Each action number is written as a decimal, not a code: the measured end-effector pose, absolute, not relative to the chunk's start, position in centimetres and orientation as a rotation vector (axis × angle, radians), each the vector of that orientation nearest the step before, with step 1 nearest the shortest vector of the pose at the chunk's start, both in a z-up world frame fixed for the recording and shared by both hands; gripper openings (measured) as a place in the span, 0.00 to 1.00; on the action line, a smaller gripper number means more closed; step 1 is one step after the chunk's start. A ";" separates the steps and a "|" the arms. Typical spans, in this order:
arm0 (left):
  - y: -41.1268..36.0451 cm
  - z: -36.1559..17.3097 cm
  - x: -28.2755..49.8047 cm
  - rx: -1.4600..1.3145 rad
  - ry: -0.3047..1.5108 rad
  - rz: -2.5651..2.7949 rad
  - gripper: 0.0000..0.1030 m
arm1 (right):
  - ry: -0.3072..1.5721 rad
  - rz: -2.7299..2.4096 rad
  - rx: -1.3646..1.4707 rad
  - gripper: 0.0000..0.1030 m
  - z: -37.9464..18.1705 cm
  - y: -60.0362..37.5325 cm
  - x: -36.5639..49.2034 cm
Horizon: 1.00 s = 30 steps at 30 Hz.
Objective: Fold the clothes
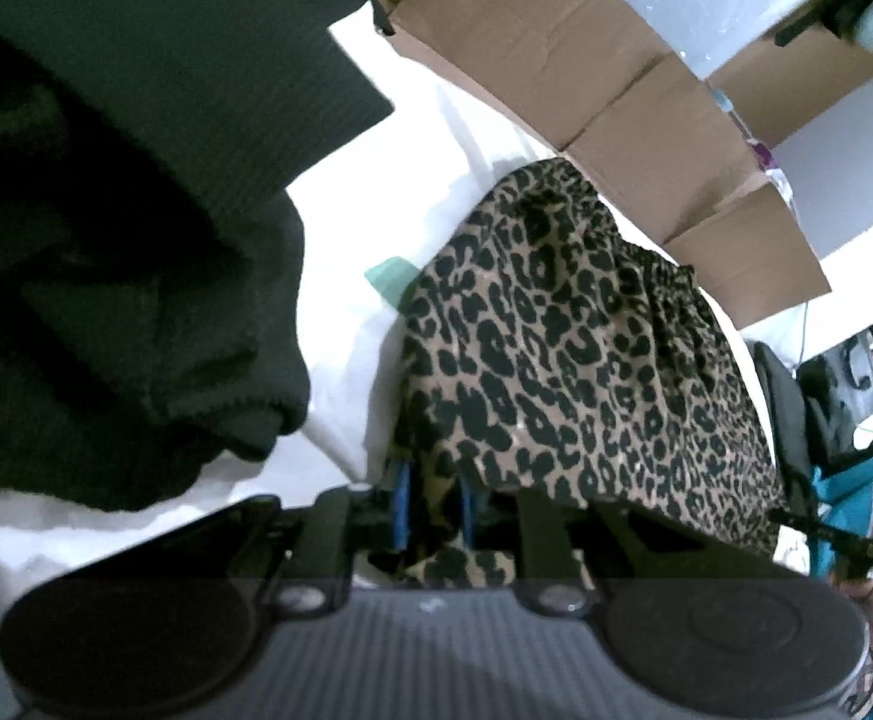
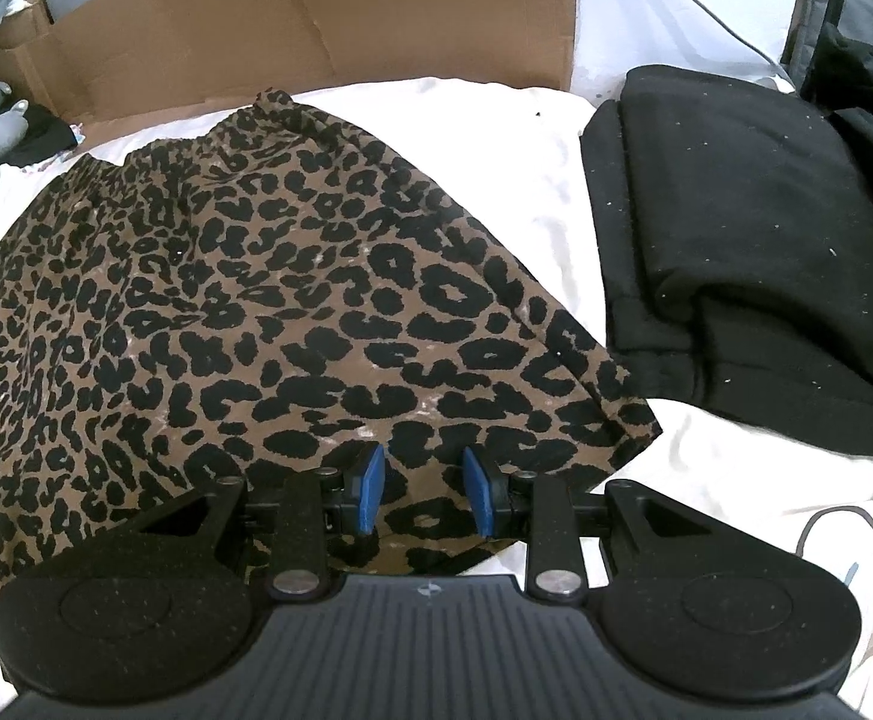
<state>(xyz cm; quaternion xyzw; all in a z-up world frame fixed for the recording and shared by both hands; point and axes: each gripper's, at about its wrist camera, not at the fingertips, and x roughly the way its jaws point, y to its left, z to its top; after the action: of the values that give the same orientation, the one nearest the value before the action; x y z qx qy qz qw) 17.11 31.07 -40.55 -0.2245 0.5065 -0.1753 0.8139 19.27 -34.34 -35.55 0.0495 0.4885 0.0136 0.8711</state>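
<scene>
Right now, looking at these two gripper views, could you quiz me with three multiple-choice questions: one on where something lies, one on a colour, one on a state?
1. Seen from the right wrist, where does the folded black garment lie relative to the leopard-print garment?
A. right of it
B. left of it
C. under it

2. What colour are the right gripper finger pads?
A. red
B. blue
C. green

3. How do the right gripper's jaws stand?
A. clamped on cardboard
B. fully shut
C. open over the leopard hem

Answers: 1 A, it sits rightward on the white sheet. 2 B, both pads show blue. 3 C, a gap shows printed fabric between them.
</scene>
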 end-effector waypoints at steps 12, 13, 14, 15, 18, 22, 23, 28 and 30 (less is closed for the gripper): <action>29.8 -37.7 17.6 -0.308 1.111 -0.241 0.04 | 1.030 0.083 0.123 0.35 -34.6 -33.6 19.3; 29.8 -37.5 17.6 -0.295 1.109 -0.236 0.04 | 1.029 0.097 0.119 0.35 -34.5 -33.3 19.4; 29.8 -37.3 17.5 -0.284 1.108 -0.230 0.04 | 1.029 0.110 0.112 0.35 -34.5 -33.0 19.4; 29.8 -37.3 17.5 -0.274 1.106 -0.224 0.04 | 1.031 0.122 0.106 0.35 -34.5 -32.7 19.4; 30.1 -37.4 17.5 -0.257 1.110 -0.202 0.04 | 1.047 0.152 0.091 0.35 -34.8 -31.8 19.3; 30.7 -38.0 17.3 -0.253 1.124 -0.178 0.04 | 1.105 0.170 0.055 0.35 -36.0 -30.9 19.1; 30.7 -38.1 17.3 -0.253 1.125 -0.177 0.04 | 1.121 0.171 0.042 0.35 -36.3 -30.7 18.9; 29.9 -37.2 17.5 -0.247 1.110 -0.201 0.04 | 1.134 0.166 0.026 0.35 -35.8 -30.4 18.8; 29.4 -36.5 17.6 -0.246 1.103 -0.213 0.04 | 1.120 0.172 0.032 0.35 -35.0 -30.0 18.8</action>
<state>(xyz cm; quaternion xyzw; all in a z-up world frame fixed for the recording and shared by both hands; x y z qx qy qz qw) 17.57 29.38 -36.53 -0.1165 0.5216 -0.1006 0.8392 18.85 -30.01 -35.04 0.0151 0.5306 0.0813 0.8436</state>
